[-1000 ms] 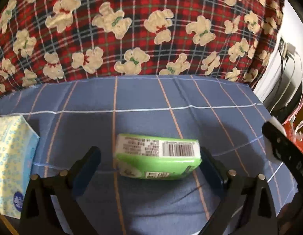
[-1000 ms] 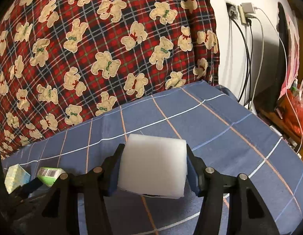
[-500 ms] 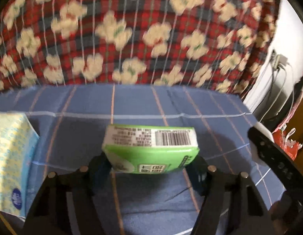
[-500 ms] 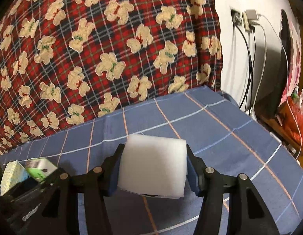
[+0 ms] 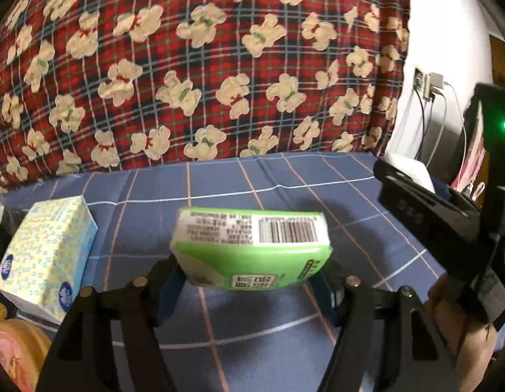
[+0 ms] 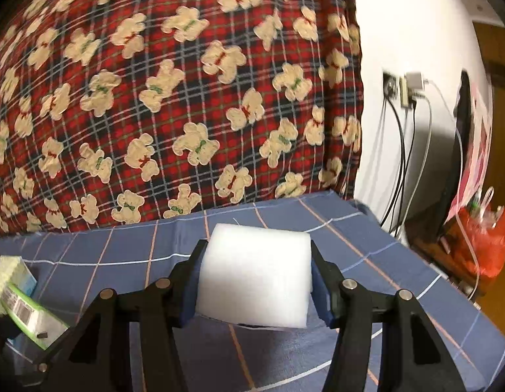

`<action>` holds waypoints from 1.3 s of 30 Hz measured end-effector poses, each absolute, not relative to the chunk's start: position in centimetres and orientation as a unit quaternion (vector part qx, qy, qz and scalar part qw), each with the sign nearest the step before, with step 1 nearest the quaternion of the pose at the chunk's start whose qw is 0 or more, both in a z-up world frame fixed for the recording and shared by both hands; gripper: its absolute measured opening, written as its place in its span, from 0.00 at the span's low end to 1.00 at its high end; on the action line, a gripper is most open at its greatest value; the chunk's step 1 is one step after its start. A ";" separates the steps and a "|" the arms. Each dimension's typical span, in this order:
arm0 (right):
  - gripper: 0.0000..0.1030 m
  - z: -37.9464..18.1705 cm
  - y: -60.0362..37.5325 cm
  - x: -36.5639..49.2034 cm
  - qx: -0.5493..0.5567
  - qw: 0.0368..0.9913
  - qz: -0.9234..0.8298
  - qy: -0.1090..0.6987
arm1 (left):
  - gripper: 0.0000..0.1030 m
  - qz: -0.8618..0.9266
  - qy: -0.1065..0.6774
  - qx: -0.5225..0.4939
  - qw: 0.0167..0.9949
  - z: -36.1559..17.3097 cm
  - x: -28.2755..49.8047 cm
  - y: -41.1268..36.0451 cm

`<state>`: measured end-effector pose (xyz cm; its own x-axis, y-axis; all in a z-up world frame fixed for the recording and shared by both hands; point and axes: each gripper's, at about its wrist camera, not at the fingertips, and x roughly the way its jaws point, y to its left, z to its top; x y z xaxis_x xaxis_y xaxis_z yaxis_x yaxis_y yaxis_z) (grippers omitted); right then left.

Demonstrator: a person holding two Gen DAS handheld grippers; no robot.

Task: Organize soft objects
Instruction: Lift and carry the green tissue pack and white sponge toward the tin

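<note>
Two soft things are in hand above the blue checked bed sheet (image 5: 285, 343), with the teddy-print quilt (image 5: 200, 65) piled behind it. The blue-and-yellow tissue box (image 5: 46, 254) rests on the sheet at the left. The right gripper (image 6: 254, 285) has its fingers (image 6: 188, 294) pressed on the white foam block (image 6: 255, 277); the left gripper (image 5: 252, 281) clamps the green tissue pack (image 5: 252, 248), lifted clear. Both yield, so carry them level, squeeze no harder, and set each down flat beside the box before releasing.
</note>
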<state>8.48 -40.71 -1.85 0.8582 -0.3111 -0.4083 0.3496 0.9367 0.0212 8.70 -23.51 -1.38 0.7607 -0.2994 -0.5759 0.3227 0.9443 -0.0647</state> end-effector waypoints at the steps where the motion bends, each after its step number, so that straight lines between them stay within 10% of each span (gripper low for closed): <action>1: 0.57 -1.8 -40.3 8.2 0.040 0.964 -0.172 0.201 | 0.67 -0.166 0.301 0.021 0.939 -1.3 8.5 -23.4; 39: 0.58 -0.6 -34.4 -4.4 0.050 0.967 -0.214 0.132 | 0.67 -0.208 0.270 0.004 0.940 -1.1 -0.1 -17.0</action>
